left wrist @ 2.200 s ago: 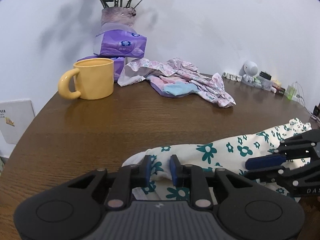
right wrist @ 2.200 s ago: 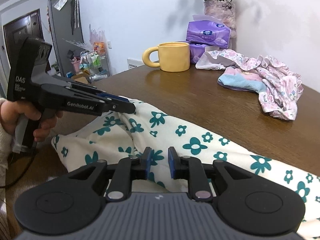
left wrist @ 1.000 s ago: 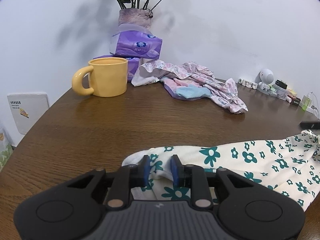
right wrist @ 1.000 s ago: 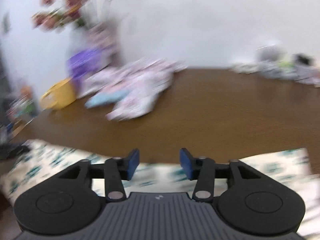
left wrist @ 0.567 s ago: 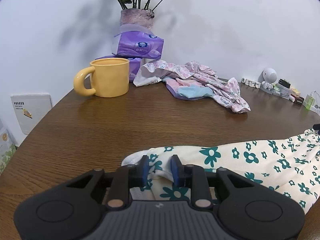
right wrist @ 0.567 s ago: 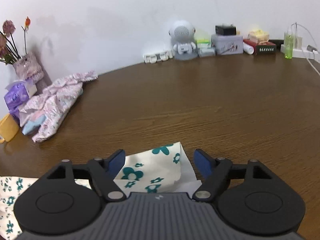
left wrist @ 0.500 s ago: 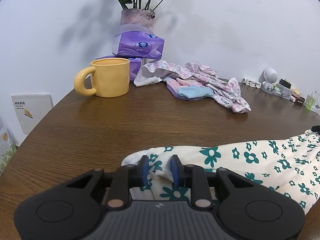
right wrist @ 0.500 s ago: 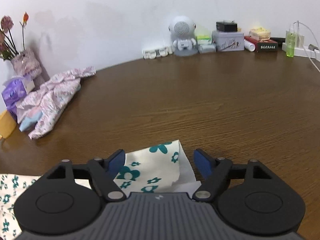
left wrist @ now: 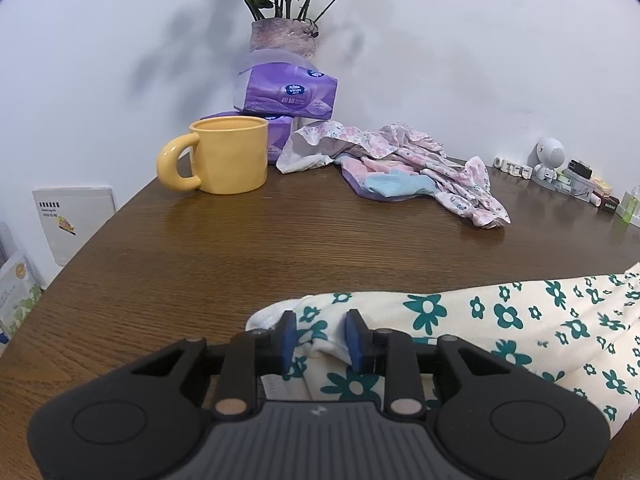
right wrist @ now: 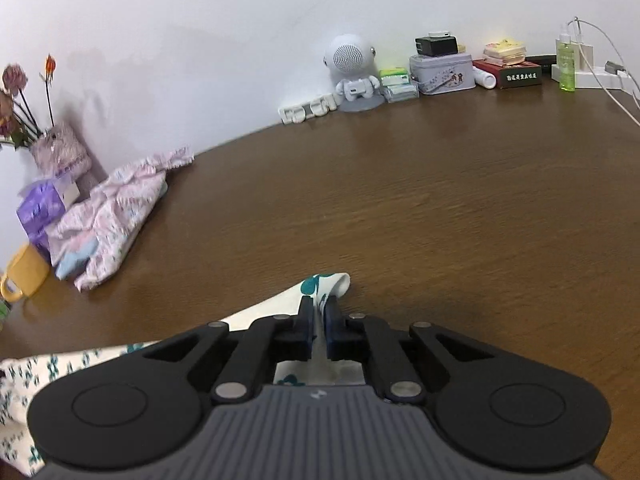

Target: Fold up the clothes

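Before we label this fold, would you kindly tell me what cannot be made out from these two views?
- Floral garment: its middle is cut off by the right edge in the left wrist view and hidden under the gripper body in the right wrist view.
- Left gripper: how much cloth it pinches is hidden by its fingers.
- Right gripper: the corner's underside is hidden.
- Tissue pack: print too small to read.

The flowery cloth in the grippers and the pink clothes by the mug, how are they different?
The cream cloth with teal flowers is stretched long, pinched by the left gripper and the right gripper. The pink clothes pile lies crumpled and untouched, with small pale flowers. Both rest on the brown table.
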